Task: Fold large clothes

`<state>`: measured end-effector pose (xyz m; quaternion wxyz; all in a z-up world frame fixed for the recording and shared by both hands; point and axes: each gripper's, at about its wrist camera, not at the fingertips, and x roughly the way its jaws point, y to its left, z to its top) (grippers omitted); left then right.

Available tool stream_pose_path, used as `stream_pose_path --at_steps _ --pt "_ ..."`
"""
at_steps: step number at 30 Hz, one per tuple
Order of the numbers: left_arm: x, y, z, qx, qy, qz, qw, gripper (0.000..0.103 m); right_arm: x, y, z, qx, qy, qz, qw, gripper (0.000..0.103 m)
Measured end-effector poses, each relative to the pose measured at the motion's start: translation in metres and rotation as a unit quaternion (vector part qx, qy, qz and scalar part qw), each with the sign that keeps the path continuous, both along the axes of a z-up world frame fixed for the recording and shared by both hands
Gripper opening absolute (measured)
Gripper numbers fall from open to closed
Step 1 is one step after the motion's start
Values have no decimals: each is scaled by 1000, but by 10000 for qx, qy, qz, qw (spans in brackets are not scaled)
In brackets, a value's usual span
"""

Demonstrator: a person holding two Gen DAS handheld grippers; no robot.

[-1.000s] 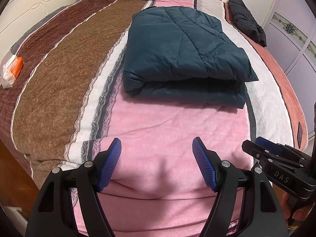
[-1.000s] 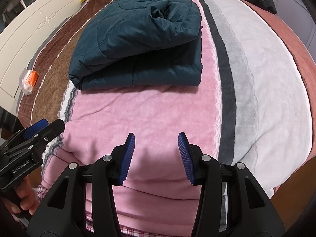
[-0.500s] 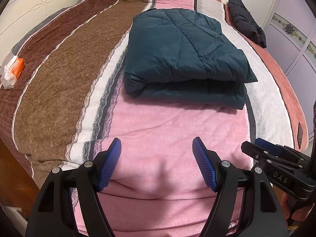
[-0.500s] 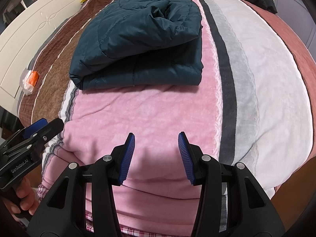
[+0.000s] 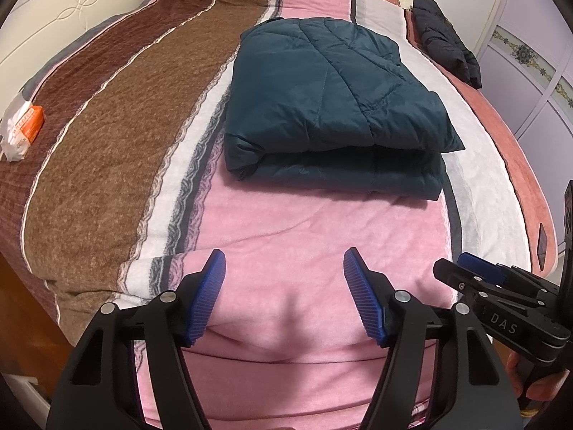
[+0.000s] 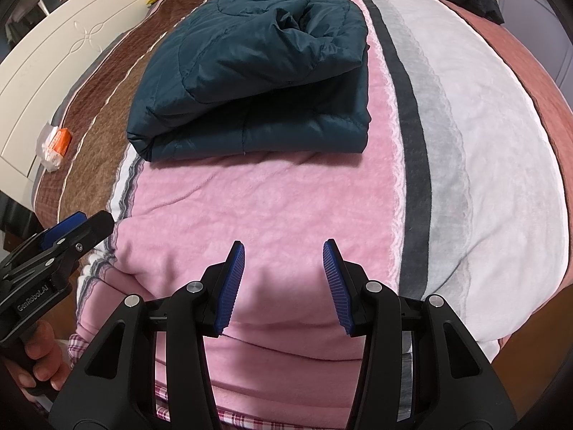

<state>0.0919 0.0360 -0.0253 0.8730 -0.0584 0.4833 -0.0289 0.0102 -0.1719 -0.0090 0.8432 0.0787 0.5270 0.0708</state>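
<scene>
The only change since a second ago is the left gripper (image 5: 284, 295) easing its empty jaws closed, the right gripper (image 6: 283, 286) sits apart and empty too, and the folded jacket (image 5: 329, 107) rests at 12 o'clock on the bed (image 5: 107, 136), so this one looks done.

A folded jacket (image 5: 333, 107) lies mid-bed (image 5: 107, 143); another jacket (image 5: 444, 41) lies behind it to the right, a packet (image 5: 23, 130) far left.
</scene>
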Motion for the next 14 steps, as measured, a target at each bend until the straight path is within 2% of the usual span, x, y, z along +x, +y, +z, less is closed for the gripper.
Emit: stream_pose_path --at_steps 14 --pt "0 0 -4 33 68 40 10000 66 -2 2 -1 20 17 7 10000 46"
